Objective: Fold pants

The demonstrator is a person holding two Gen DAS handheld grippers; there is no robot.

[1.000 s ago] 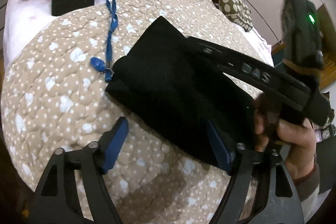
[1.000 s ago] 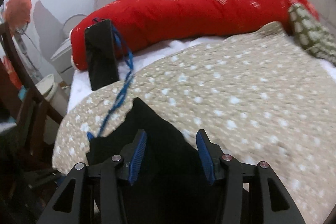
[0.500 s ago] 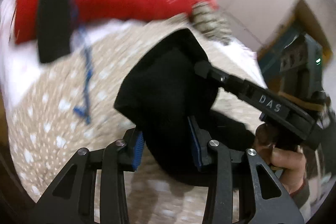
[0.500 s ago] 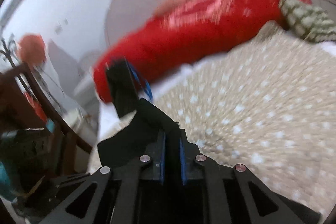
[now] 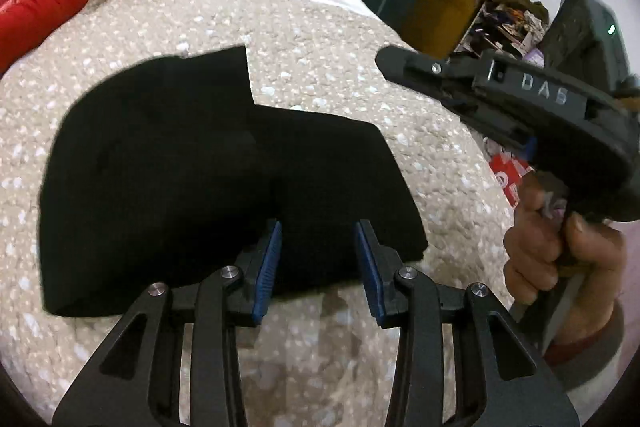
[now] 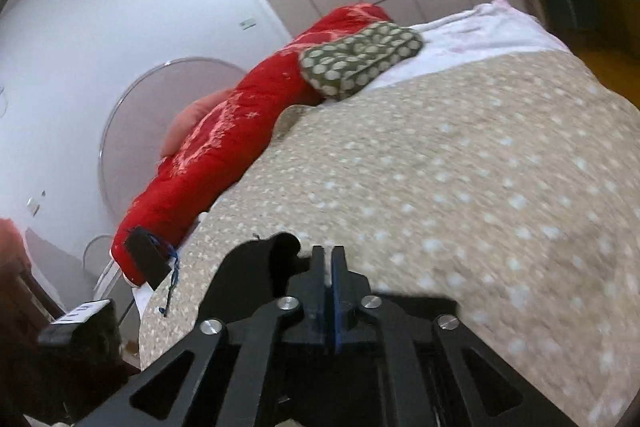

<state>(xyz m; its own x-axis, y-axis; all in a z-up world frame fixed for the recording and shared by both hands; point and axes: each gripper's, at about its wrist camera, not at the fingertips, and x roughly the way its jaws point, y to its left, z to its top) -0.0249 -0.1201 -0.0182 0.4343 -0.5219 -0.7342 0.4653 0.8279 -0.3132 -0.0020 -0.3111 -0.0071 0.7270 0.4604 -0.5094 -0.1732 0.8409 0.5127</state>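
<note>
The black fabric pants point(image 5: 192, 163) lie folded into a thick, uneven bundle on the beige quilted bedspread with white spots point(image 5: 328, 39), which covers the bed. In the left wrist view the left tongs point(image 5: 318, 269) stand over the near edge of the bundle, with the two blue pads point(image 5: 267, 267) a moderate gap apart; black cloth fills the space between them, but I cannot tell if the pads press on it or only stand around it. To the right in the same view, the right tongs point(image 5: 384, 61) are in the air above the bedspread, apart from the pants, and a hand point(image 5: 560, 259) holds their black handle. From this side no cloth shows at their tips. In the right wrist view the right tongs point(image 6: 329, 259) have their blue pads almost together, with only a thin slit between them, and the jaws are opening slightly. A piece of black cloth point(image 6: 256, 267) shows just to the left of these pads, but I cannot tell if any of it is between them. At the far side of the bed lie a long red padded quilt point(image 6: 224, 163) and, against it, a small olive cushion with pale dots point(image 6: 360, 55). A black flat object with a blue cord point(image 6: 148, 259) leans on the lower end of the red quilt.
</note>
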